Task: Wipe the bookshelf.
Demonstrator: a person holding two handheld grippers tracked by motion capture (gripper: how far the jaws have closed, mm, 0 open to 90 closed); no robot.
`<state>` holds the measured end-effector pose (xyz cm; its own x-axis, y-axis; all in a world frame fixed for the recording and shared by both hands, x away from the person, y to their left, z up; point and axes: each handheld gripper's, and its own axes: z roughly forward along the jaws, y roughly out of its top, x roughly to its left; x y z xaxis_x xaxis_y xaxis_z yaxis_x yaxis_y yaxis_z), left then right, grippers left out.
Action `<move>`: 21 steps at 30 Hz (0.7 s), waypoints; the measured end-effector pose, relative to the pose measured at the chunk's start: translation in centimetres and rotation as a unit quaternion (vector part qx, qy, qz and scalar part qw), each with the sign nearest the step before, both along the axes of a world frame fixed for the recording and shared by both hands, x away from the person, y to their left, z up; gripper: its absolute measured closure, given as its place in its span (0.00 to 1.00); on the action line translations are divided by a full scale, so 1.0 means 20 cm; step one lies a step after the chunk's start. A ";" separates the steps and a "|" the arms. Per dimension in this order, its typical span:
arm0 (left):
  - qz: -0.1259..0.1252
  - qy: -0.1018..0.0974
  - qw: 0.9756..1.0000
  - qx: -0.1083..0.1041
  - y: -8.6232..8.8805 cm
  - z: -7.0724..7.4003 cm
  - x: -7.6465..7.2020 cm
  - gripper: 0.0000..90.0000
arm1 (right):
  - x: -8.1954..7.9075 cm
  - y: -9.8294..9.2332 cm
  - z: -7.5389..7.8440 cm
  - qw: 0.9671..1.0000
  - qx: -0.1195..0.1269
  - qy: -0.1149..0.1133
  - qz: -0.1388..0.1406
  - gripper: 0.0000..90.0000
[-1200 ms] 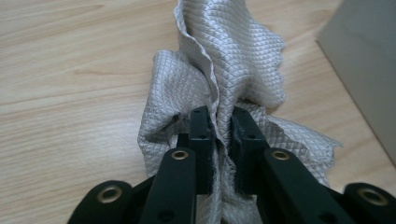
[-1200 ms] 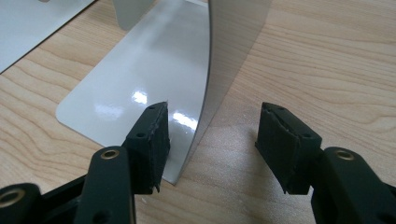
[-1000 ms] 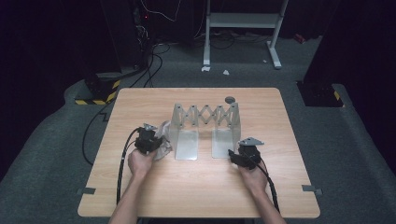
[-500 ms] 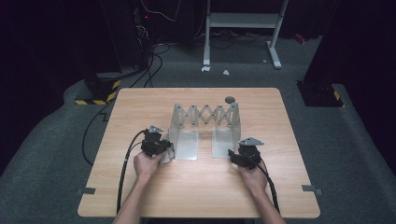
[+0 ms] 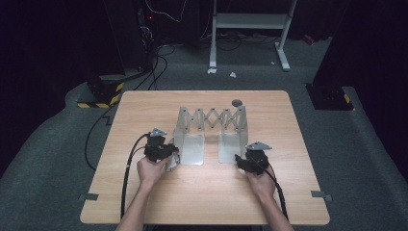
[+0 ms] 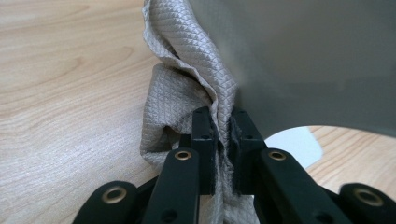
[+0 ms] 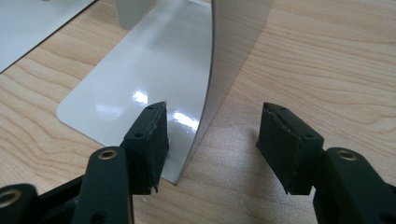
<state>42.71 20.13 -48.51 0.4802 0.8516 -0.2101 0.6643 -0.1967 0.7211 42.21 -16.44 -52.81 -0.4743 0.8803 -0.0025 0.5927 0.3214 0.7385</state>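
A grey metal accordion rack (image 5: 211, 119) stands mid-table with two upright end plates and flat feet. My left gripper (image 5: 169, 157) is at the rack's left plate and is shut on a grey quilted cloth (image 5: 172, 162). In the left gripper view the pads (image 6: 204, 135) pinch a fold of the cloth (image 6: 187, 60), which lies bunched against the metal plate (image 6: 303, 46). My right gripper (image 5: 239, 161) is at the rack's right side. Its jaws (image 7: 212, 135) stand open astride the front edge of the upright plate (image 7: 233, 42), without touching it; the shiny foot (image 7: 140, 84) lies to the left.
A small dark round object (image 5: 236, 102) lies on the wooden table (image 5: 144, 110) behind the rack. Black cables trail from both grippers toward the table's front edge. Tape tabs mark the table's front corners. Dark floor, a stand and cables lie beyond.
My left gripper has shifted a little to the right, toward the rack's left plate, with the cloth still in it. The right gripper has stayed where it was.
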 end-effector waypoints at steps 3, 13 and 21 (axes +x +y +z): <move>0.000 -0.005 1.000 -0.011 0.02 0.03 -0.01 0.91 | 0.00 0.00 0.00 1.000 0.000 0.000 0.000 0.47; 0.002 -0.011 0.999 -0.032 0.03 0.08 -0.05 0.91 | 0.00 0.00 0.00 1.000 0.000 0.000 0.001 0.46; -0.003 -0.021 0.999 -0.027 0.03 0.14 -0.06 0.91 | 0.00 0.00 0.00 1.000 0.000 0.001 0.002 0.46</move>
<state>41.51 20.70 -45.70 0.4943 0.8367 -0.2357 0.6328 -0.1604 0.7576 42.20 -16.43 -52.81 -0.4781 0.8783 -0.0019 0.5923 0.3239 0.7377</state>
